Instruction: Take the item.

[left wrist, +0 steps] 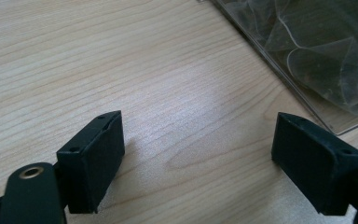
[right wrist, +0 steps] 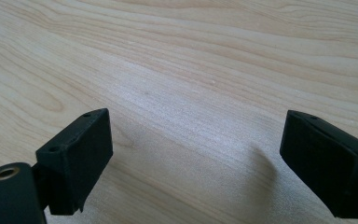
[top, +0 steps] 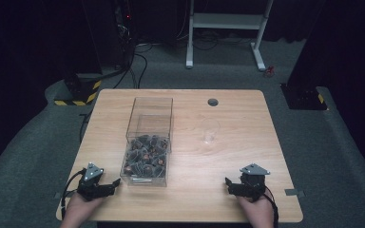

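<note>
No legible text, label, brand or number anywhere.

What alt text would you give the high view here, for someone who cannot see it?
A person's hands rest a left gripper and a right gripper, both open and empty, at the near edge of a wooden table. Between them, nearer the left, stands a clear box of small dark wrapped pieces, with an empty clear glass farther right.
</note>
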Demonstrator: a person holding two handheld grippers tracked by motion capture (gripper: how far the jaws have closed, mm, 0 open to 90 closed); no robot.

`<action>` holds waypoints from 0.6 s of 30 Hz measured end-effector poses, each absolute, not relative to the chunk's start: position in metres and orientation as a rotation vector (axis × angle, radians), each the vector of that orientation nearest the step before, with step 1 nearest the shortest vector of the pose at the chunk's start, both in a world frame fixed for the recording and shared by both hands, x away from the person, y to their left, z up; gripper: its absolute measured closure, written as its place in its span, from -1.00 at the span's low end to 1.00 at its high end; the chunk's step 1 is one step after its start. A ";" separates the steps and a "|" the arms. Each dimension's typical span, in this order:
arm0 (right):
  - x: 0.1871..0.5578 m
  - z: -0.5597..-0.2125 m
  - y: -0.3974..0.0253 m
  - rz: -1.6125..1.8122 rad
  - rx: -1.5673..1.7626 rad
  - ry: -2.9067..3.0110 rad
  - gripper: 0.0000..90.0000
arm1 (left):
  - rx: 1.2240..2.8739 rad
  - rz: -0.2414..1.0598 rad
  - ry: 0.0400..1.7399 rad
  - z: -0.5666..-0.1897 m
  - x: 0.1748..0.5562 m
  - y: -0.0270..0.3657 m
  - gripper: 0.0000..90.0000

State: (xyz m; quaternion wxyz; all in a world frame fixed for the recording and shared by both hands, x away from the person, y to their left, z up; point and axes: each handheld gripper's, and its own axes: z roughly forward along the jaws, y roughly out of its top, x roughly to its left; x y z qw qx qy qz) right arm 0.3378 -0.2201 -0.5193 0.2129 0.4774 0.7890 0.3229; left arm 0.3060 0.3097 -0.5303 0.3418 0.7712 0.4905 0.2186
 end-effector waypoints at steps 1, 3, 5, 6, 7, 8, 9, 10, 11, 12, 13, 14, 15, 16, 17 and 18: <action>0.338 -0.519 -0.220 0.896 1.321 2.190 -0.79 | 2.006 0.568 1.275 -0.530 0.306 0.310 -0.61; 0.337 -0.520 -0.220 0.895 1.322 2.192 -0.78 | 2.006 0.567 1.275 -0.530 0.306 0.310 -0.61; 0.337 -0.520 -0.220 0.896 1.323 2.190 -0.77 | 2.006 0.568 1.275 -0.530 0.306 0.310 -0.61; 0.336 -0.520 -0.221 0.897 1.324 2.191 -0.77 | 2.006 0.568 1.275 -0.530 0.306 0.310 -0.61; 0.336 -0.520 -0.221 0.897 1.328 2.189 -0.77 | 2.006 0.567 1.275 -0.530 0.306 0.310 -0.61; 0.336 -0.520 -0.221 0.897 1.328 2.189 -0.77 | 2.006 0.567 1.275 -0.530 0.306 0.310 -0.61; 0.336 -0.520 -0.220 0.899 1.334 2.187 -0.77 | 2.006 0.567 1.275 -0.530 0.306 0.310 -0.61; 0.336 -0.520 -0.220 0.899 1.331 2.186 -0.76 | 2.006 0.567 1.275 -0.530 0.306 0.310 -0.61; 0.336 -0.520 -0.220 0.899 1.330 2.185 -0.76 | 2.005 0.567 1.275 -0.530 0.306 0.310 -0.61; 0.336 -0.520 -0.220 0.899 1.323 2.187 -0.76 | 2.006 0.568 1.275 -0.530 0.306 0.310 -0.61; 0.336 -0.520 -0.220 0.898 1.319 2.188 -0.75 | 2.006 0.567 1.275 -0.530 0.306 0.310 -0.61; 0.336 -0.520 -0.220 0.898 1.319 2.188 -0.75 | 2.006 0.567 1.275 -0.530 0.306 0.310 -0.61; 0.336 -0.520 -0.220 0.899 1.311 2.189 -0.75 | 2.005 0.568 1.275 -0.530 0.306 0.310 -0.61; 0.335 -0.520 -0.220 0.901 1.314 2.188 -0.75 | 2.006 0.567 1.275 -0.530 0.306 0.310 -0.61; 0.335 -0.519 -0.220 0.903 1.319 2.186 -0.74 | 2.006 0.568 1.275 -0.530 0.306 0.310 -0.61; 0.335 -0.519 -0.220 0.905 1.317 2.185 -0.74 | 2.005 0.567 1.275 -0.530 0.306 0.310 -0.61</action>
